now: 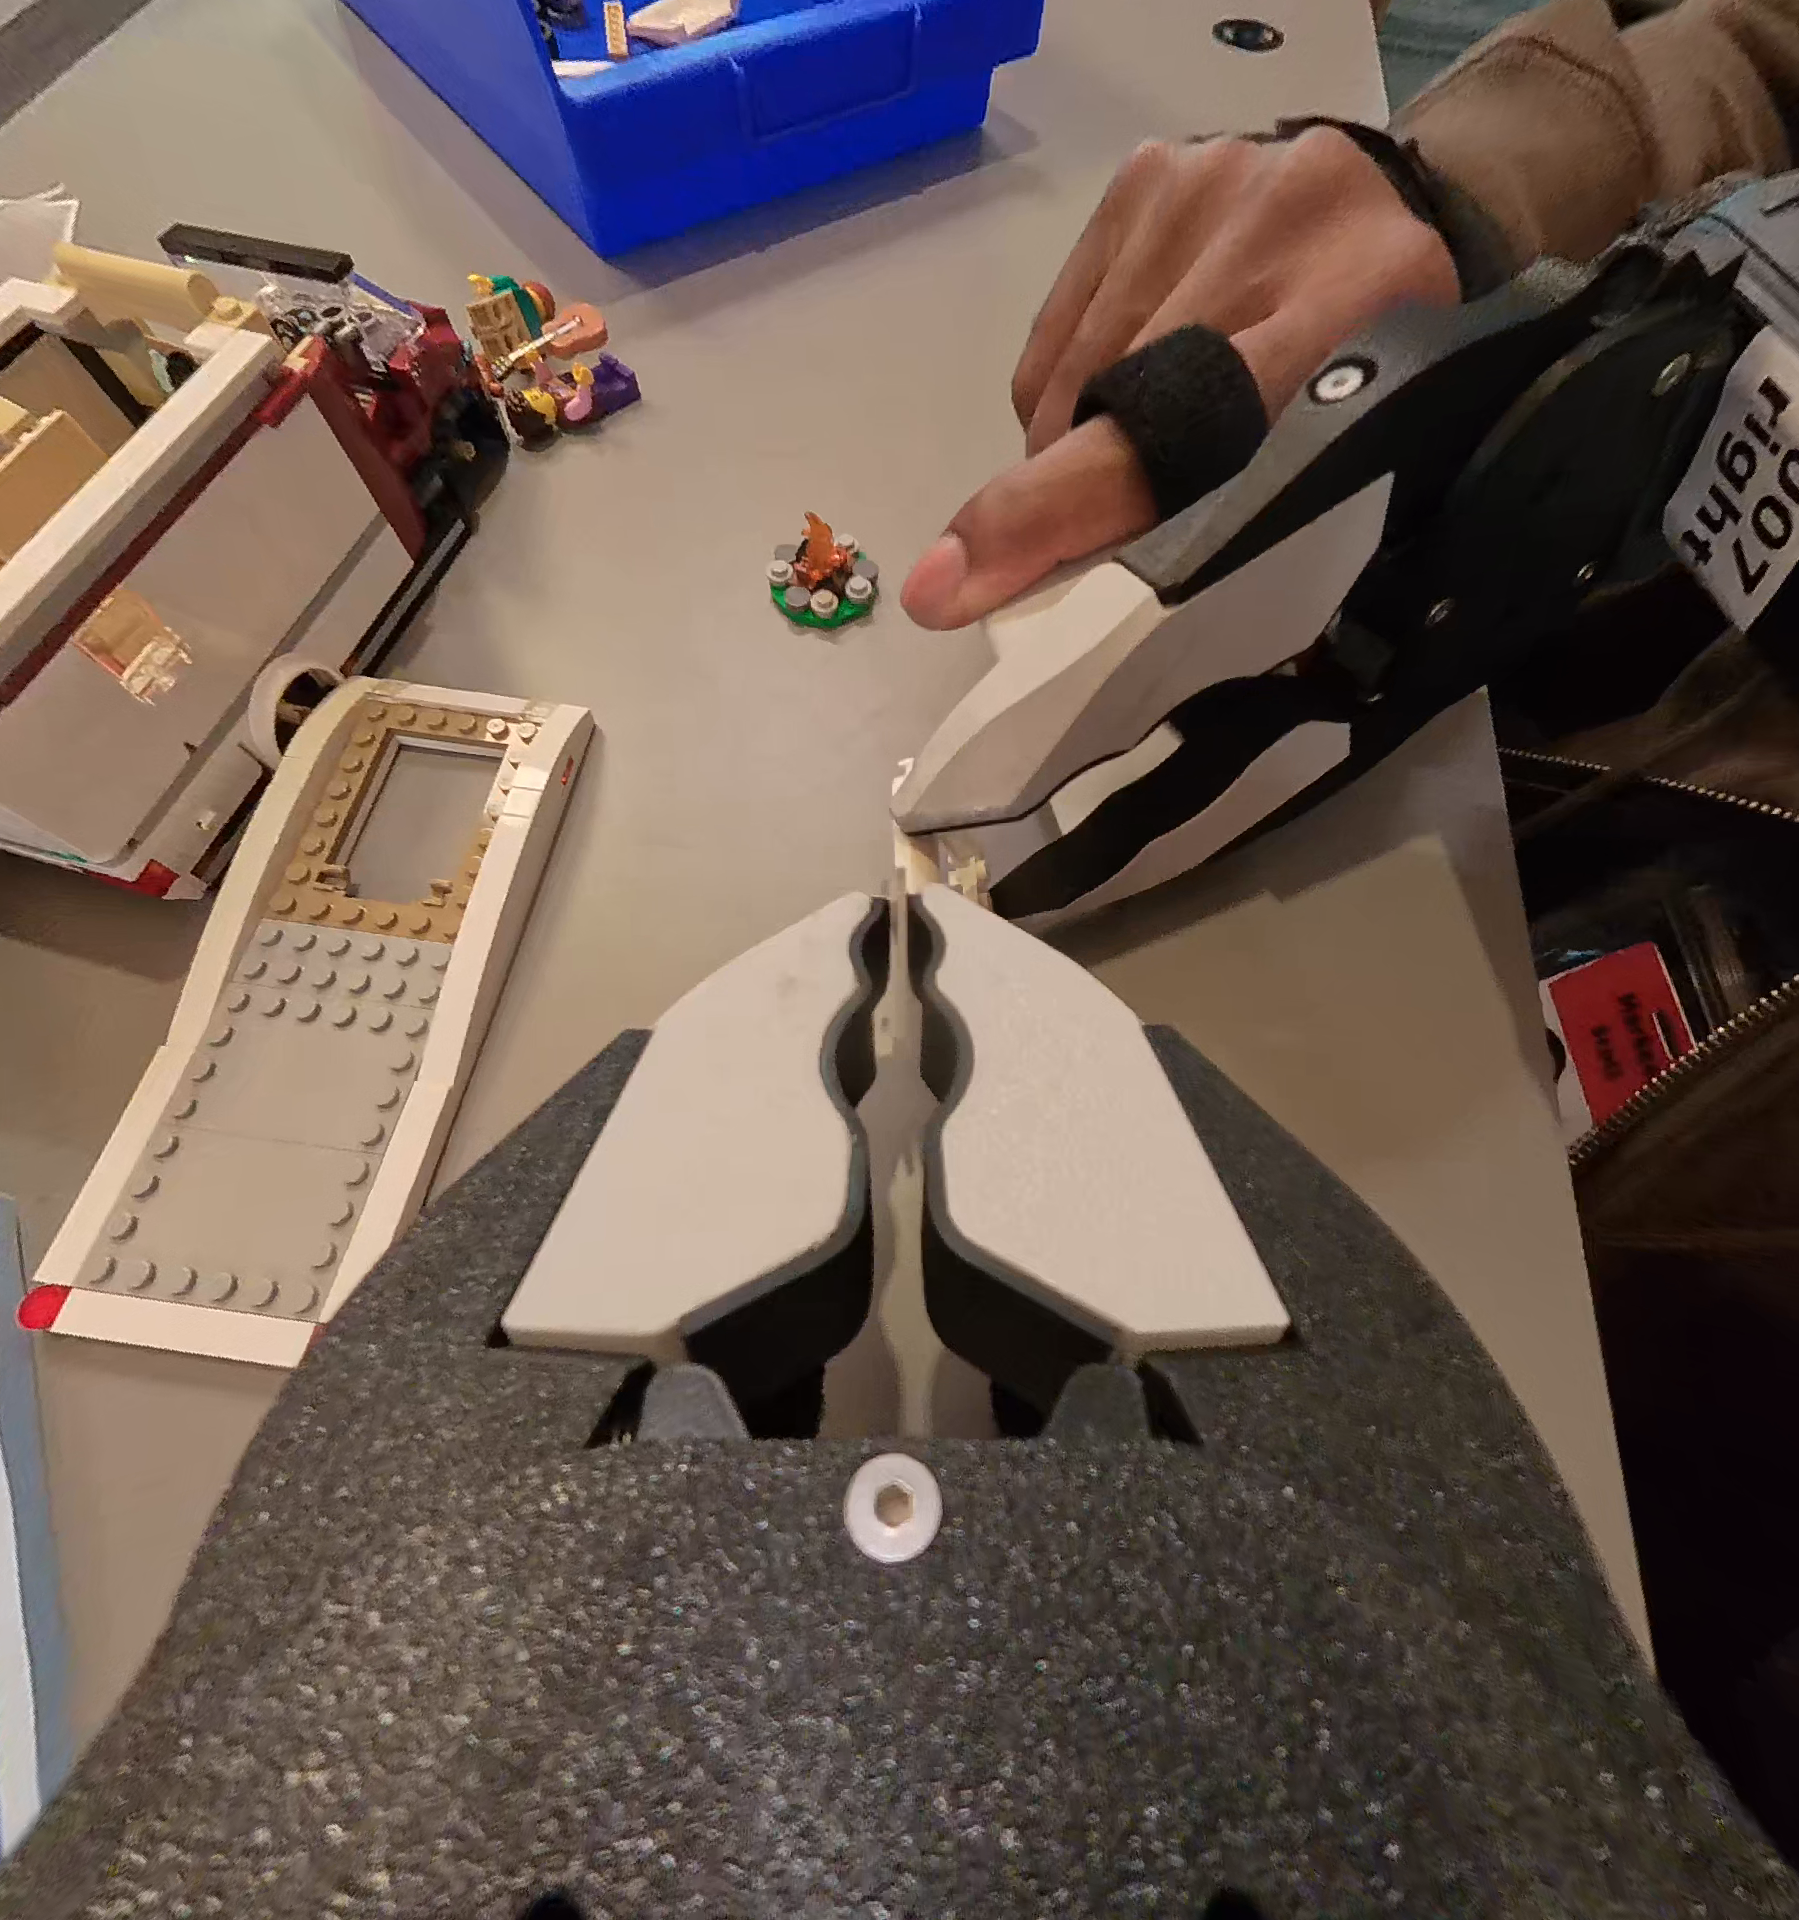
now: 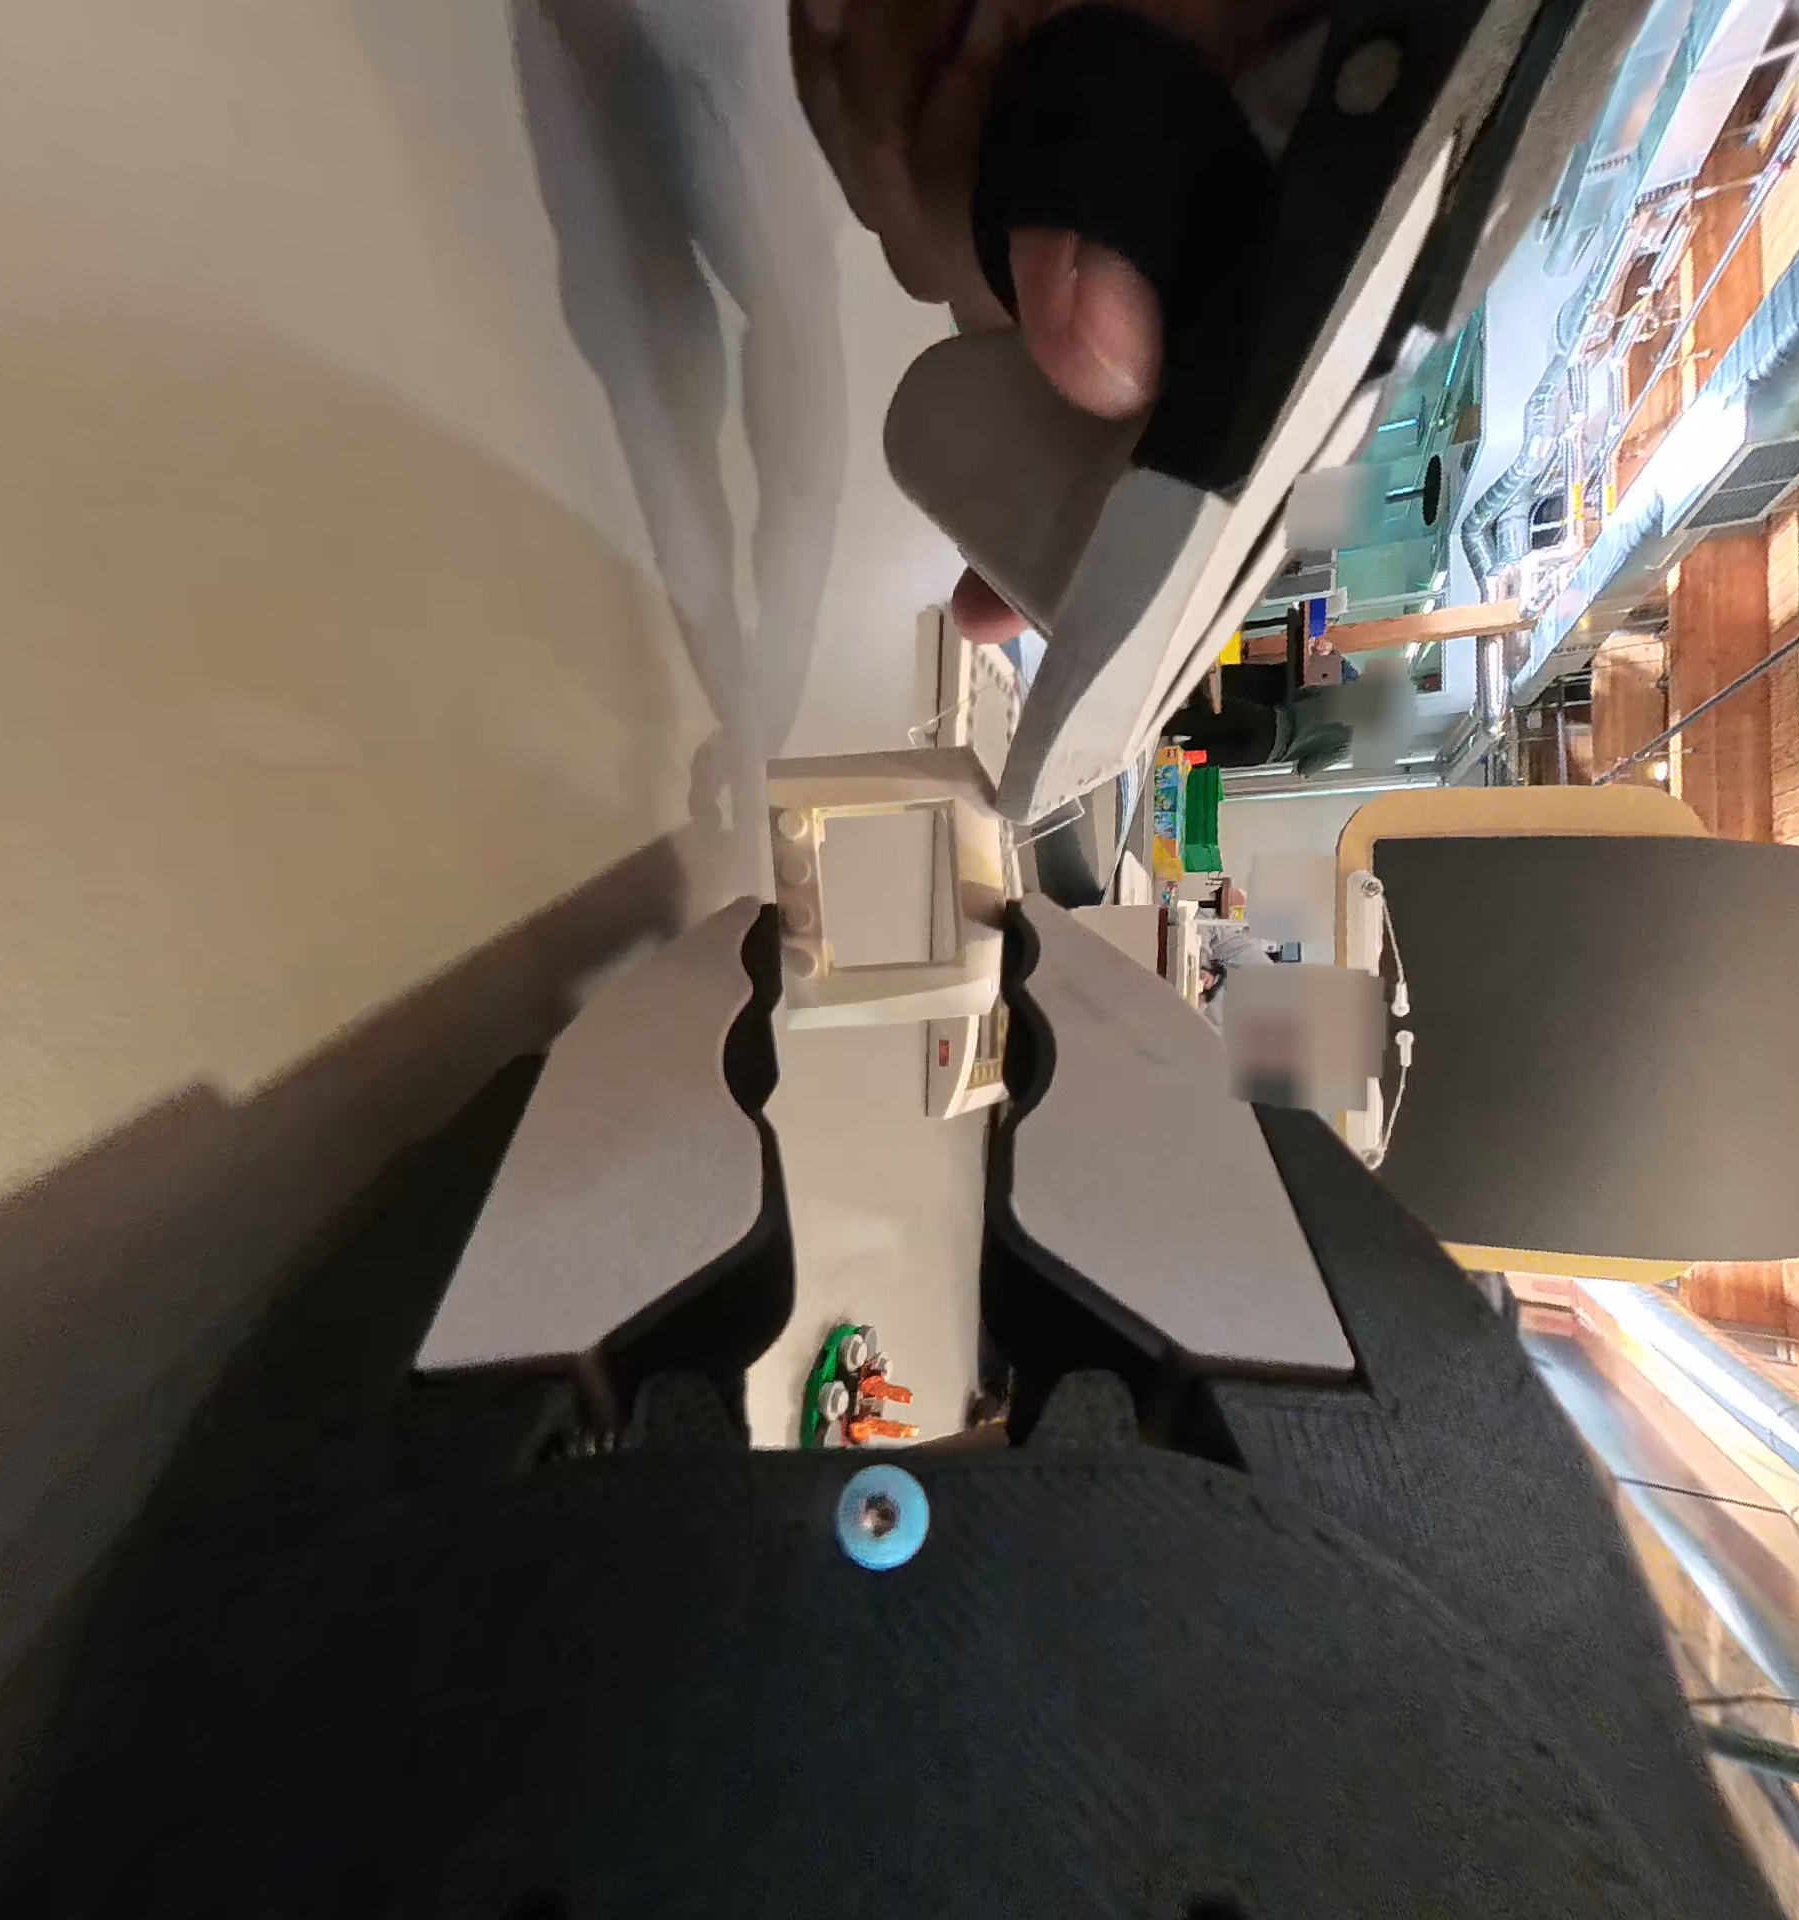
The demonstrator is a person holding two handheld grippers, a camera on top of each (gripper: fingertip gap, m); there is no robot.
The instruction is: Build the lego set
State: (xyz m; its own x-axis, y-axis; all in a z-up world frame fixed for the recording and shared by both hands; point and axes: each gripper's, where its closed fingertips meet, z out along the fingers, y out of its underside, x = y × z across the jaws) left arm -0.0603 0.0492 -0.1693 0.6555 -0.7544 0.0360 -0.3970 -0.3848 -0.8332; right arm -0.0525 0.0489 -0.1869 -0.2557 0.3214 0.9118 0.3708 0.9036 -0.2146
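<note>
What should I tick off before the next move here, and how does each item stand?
1. Right gripper fingers pressed on both sides of the white square brick window frame: ok.
2. Left gripper fingers shut on the thin pale panel: ok.
3. Panel edge close to the frame: ok.
4. Panel lined up with the frame opening: cannot tell.
5. Small green-based campfire model apart from both grippers: ok.

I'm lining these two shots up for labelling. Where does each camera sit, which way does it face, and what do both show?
Left wrist view: sits on the left gripper, looks along its nearly closed fingers across the grey table; a hand guides the right gripper.
Right wrist view: sits on the right gripper, rolled sideways, fingers around a white window frame.
Shared: both grippers, campfire model.
</note>
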